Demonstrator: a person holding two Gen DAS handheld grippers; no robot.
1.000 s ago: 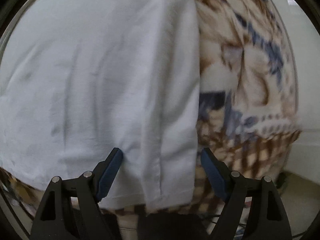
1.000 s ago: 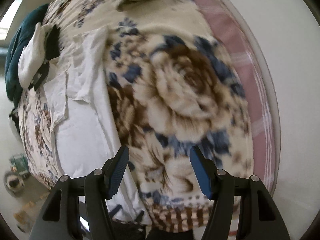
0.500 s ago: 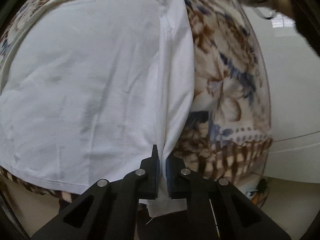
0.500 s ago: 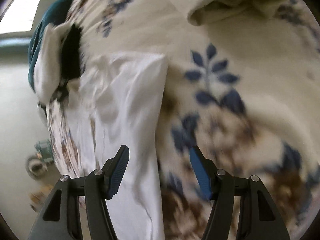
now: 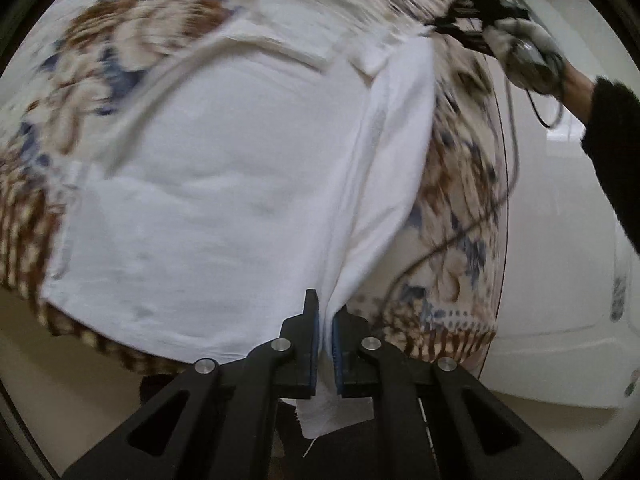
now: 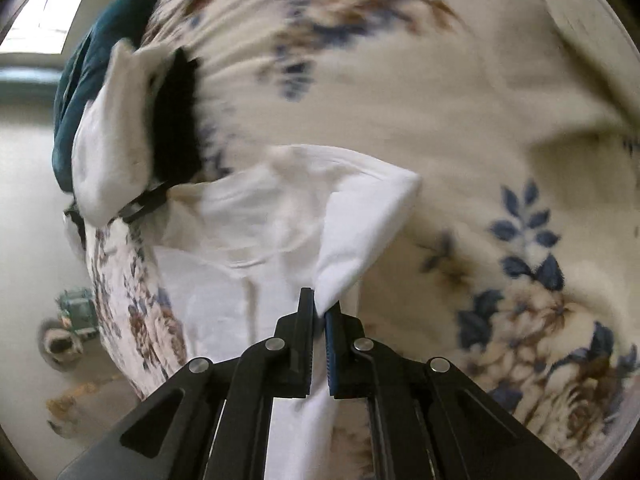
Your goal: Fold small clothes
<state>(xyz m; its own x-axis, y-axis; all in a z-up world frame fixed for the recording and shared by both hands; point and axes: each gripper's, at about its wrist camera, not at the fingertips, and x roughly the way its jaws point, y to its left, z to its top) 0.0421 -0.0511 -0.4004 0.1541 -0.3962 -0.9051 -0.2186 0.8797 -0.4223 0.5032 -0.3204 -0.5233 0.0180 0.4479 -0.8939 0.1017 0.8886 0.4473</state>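
A white shirt [image 5: 224,184] on a flowered blanket [image 6: 460,92] is pinched by the left gripper [image 5: 325,320] and right gripper [image 6: 319,316], fingers nearly closed.

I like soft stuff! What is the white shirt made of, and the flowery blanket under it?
White shirt: looks like thin, matte cotton knit; it creases and drapes limply. Flowery blanket: probably plush fleece; its printed flowers look fuzzy-edged, though blur leaves that open.

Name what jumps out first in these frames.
A white shirt spread over a floral blanket fills both views. Each gripper is clamped on its edge: the left gripper at the hem, the right gripper on a lifted corner, jaws shut on cloth.
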